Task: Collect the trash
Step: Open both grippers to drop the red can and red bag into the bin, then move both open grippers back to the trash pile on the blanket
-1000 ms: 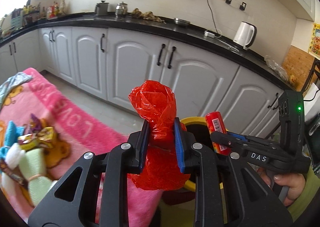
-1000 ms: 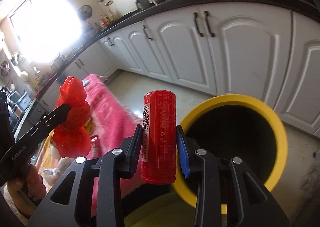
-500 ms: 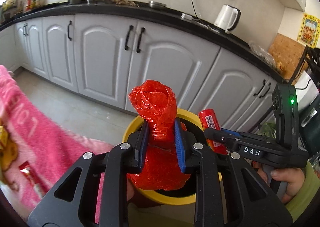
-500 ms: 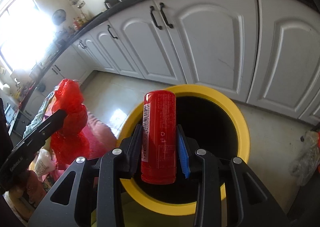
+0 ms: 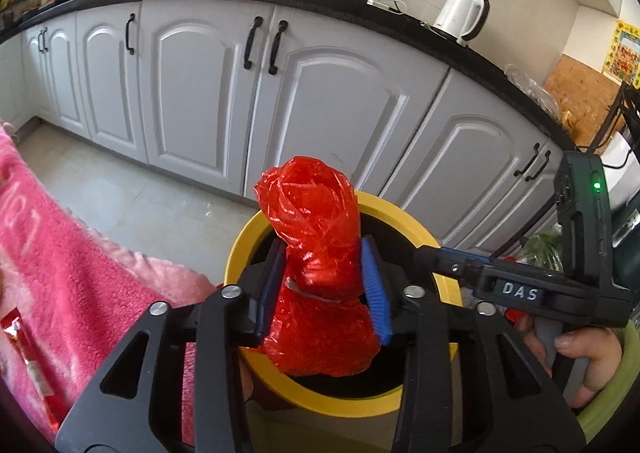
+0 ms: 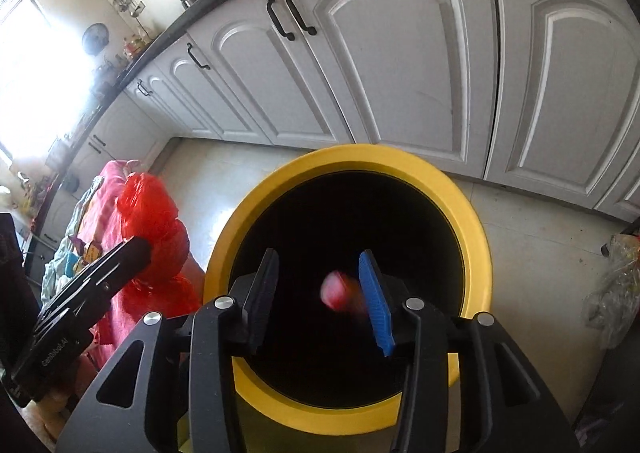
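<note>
A crumpled red plastic bag [image 5: 316, 245] stands between the blue pads of my left gripper [image 5: 322, 243], above the mouth of the yellow-rimmed bin [image 5: 240, 253]. Its jaws are opening, and the bag still touches both pads. In the right wrist view my right gripper [image 6: 319, 255] hangs over the bin [image 6: 400, 157] with its jaws opening. The red can [image 6: 338, 289] is a blur below the pads, loose and dropping into the dark inside. The bag [image 6: 156, 221] and the left gripper [image 6: 136, 249] show at the left there. The right gripper [image 5: 440, 253] reaches in from the right.
A pink blanket [image 5: 60, 253] with a red wrapper [image 5: 24, 341] on it lies left of the bin. White cabinets [image 5: 320, 101] under a black counter stand behind it. A clear plastic bag [image 6: 612, 285] lies on the floor to the right. A hand [image 5: 584, 353] holds the right gripper.
Both grippers moved down and forward over the bin. The right jaws spread and the red can slipped out of them. The left jaws widened around the red bag.
</note>
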`<state>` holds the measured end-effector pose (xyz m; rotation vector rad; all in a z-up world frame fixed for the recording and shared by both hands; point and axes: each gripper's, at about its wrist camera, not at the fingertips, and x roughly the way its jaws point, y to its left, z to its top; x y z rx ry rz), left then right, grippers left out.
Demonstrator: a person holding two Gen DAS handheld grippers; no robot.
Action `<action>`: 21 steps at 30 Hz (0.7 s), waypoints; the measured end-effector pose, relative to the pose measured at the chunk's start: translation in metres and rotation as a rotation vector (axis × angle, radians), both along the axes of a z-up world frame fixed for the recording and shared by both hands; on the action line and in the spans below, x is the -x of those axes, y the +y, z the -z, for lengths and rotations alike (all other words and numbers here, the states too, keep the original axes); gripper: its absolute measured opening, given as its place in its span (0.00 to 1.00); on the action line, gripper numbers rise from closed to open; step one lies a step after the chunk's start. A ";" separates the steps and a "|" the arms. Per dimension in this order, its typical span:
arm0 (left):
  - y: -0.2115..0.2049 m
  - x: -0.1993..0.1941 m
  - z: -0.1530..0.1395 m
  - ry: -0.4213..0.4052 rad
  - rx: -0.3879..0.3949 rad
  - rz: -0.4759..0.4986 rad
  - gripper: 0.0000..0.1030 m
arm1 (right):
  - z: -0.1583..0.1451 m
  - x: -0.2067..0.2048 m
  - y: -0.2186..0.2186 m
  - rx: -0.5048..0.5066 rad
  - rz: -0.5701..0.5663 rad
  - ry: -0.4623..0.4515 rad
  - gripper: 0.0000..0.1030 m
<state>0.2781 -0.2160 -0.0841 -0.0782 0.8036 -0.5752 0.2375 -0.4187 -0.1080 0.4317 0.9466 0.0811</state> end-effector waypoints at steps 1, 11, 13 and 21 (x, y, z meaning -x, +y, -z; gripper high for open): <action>0.003 0.000 0.000 -0.002 0.001 -0.006 0.33 | -0.002 0.001 0.000 0.000 0.000 -0.005 0.40; 0.031 0.009 -0.019 -0.047 0.009 -0.081 0.59 | -0.033 0.007 0.013 0.045 -0.006 -0.104 0.57; 0.042 0.011 -0.026 -0.060 0.016 -0.110 0.63 | -0.039 0.008 0.018 0.053 -0.017 -0.123 0.59; 0.087 0.026 -0.048 -0.112 -0.016 -0.234 0.78 | -0.066 0.020 0.052 0.096 -0.083 -0.214 0.68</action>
